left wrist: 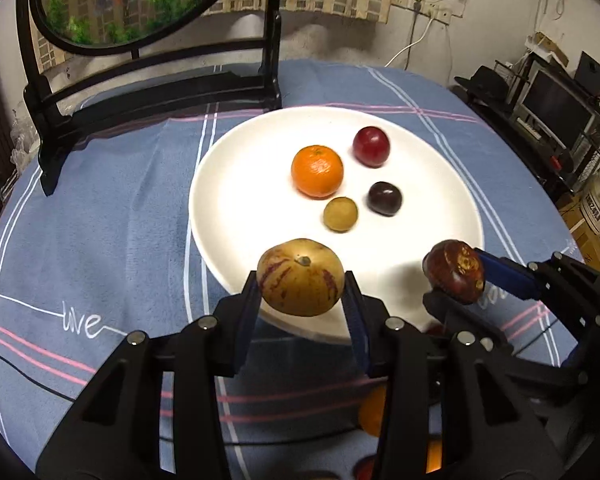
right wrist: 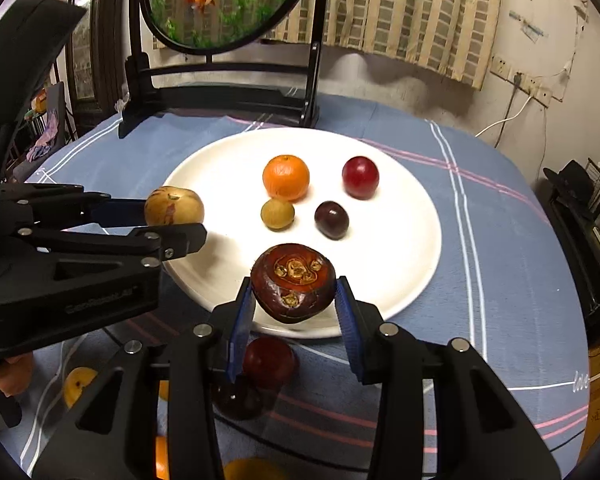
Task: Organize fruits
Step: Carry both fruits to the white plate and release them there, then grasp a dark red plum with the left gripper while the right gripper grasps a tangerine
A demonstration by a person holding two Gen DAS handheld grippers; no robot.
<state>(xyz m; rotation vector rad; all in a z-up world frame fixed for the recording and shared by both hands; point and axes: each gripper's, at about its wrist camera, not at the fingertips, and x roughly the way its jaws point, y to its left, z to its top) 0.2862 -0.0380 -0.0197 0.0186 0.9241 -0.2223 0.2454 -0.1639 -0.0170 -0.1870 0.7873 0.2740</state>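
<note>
A white plate (left wrist: 228,200) (right wrist: 400,264) lies on the blue cloth. On it are an orange (left wrist: 317,171) (right wrist: 286,177), a red fruit (left wrist: 371,146) (right wrist: 360,177), a dark purple fruit (left wrist: 384,197) (right wrist: 331,219) and a small tan fruit (left wrist: 340,214) (right wrist: 277,214). My left gripper (left wrist: 302,296) (right wrist: 188,220) is shut on a yellow purple-striped fruit (left wrist: 300,277) (right wrist: 174,206) above the plate's near left rim. My right gripper (right wrist: 294,304) (left wrist: 456,280) is shut on a dark brown fruit (right wrist: 293,288) (left wrist: 455,271) above the plate's near rim.
A black stand with a round goldfish panel (left wrist: 140,80) (right wrist: 220,92) sits behind the plate. More fruit lies on the cloth below the grippers: a red one (right wrist: 269,361), yellow ones (right wrist: 77,385) and orange ones (left wrist: 374,410). Shelves with electronics (left wrist: 556,108) stand at the right.
</note>
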